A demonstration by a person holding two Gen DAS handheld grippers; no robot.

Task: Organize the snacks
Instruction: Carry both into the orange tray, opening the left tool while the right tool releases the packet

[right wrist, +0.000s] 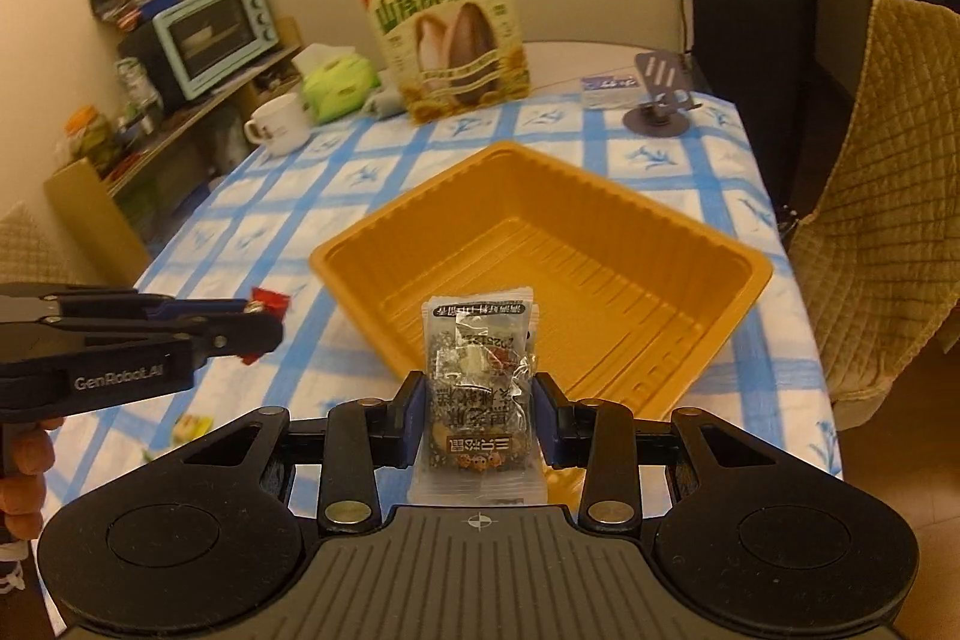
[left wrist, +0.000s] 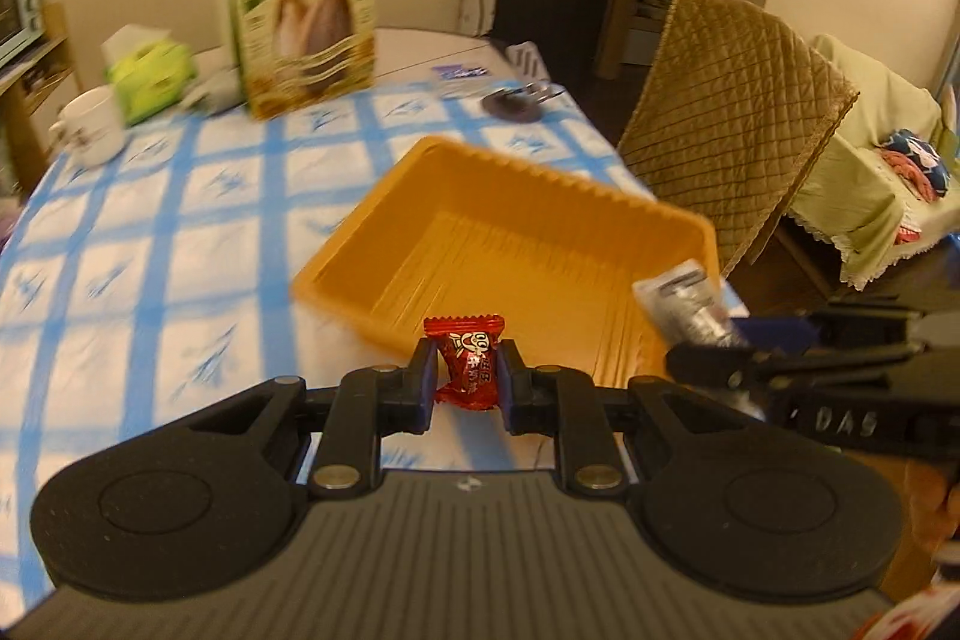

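Note:
An empty orange plastic tray lies on the blue-checked tablecloth. My left gripper is shut on a red wrapped candy just before the tray's near rim; it shows from the side in the right wrist view. My right gripper is shut on a clear packet of dark sesame snack, held upright above the tray's near edge; this packet shows at the tray's right corner in the left wrist view.
A sunflower-seed box, a green tissue pack, a white mug and a grey phone stand stand at the table's far end. A small yellow-green wrapper lies on the cloth. A quilted chair stands to the right.

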